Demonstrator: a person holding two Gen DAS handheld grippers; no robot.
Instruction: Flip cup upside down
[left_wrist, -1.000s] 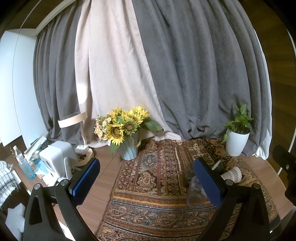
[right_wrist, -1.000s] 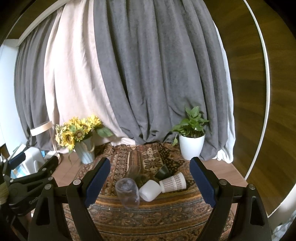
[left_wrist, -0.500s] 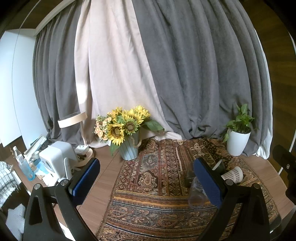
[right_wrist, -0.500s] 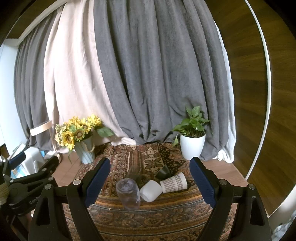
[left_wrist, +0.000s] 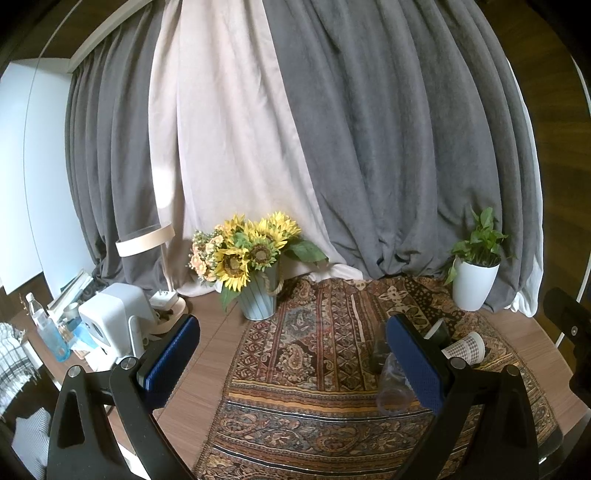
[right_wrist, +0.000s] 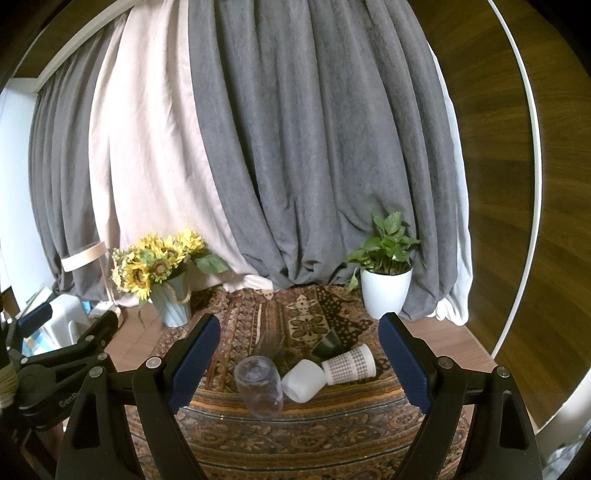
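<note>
Several cups lie on their sides on a patterned rug (right_wrist: 295, 435): a clear plastic cup (right_wrist: 260, 386), a plain white cup (right_wrist: 303, 380), a checked paper cup (right_wrist: 349, 364) and a dark cup (right_wrist: 328, 344). My right gripper (right_wrist: 299, 354) is open and empty, a little short of the cups, which lie between its blue pads. My left gripper (left_wrist: 291, 354) is open and empty over the rug, left of the cups; its right finger hides part of the clear cup (left_wrist: 393, 387). The checked cup (left_wrist: 466, 349) shows beyond that finger.
A vase of sunflowers (right_wrist: 162, 280) stands at the rug's back left, a white potted plant (right_wrist: 386, 291) at its back right. Grey and cream curtains hang behind. A lamp (left_wrist: 147, 243), a white appliance (left_wrist: 114, 317) and bottles sit at the far left.
Both views have shifted very slightly; the cups lie where they were. Both grippers stay open.
</note>
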